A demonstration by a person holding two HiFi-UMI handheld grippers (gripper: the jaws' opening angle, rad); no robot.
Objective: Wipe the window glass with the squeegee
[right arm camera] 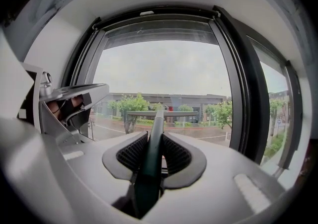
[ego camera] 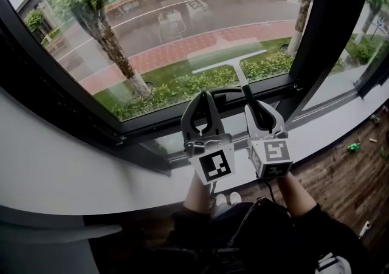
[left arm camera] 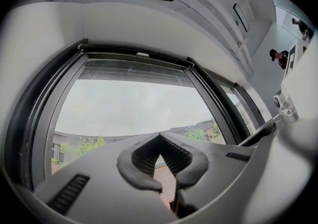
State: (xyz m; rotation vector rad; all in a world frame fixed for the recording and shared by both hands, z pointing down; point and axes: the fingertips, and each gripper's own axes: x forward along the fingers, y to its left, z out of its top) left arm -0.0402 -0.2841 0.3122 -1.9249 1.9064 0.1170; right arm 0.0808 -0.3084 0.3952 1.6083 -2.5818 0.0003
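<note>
Dark green squeegee handle (right arm camera: 150,163), black window frame (ego camera: 316,36), red paving (ego camera: 182,49)

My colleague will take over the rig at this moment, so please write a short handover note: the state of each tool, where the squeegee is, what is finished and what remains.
Left tool: shut, holding nothing, held beside the right tool.
Right tool: shut on the dark green handle of the squeegee.
Squeegee: its blade lies roughly level at the lower part of the window glass, near the right frame. Contact with the glass cannot be confirmed.
Done: the squeegee is gripped and at the pane. How much glass is already wiped cannot be told.
Left: the wiping strokes across the glass.
</note>
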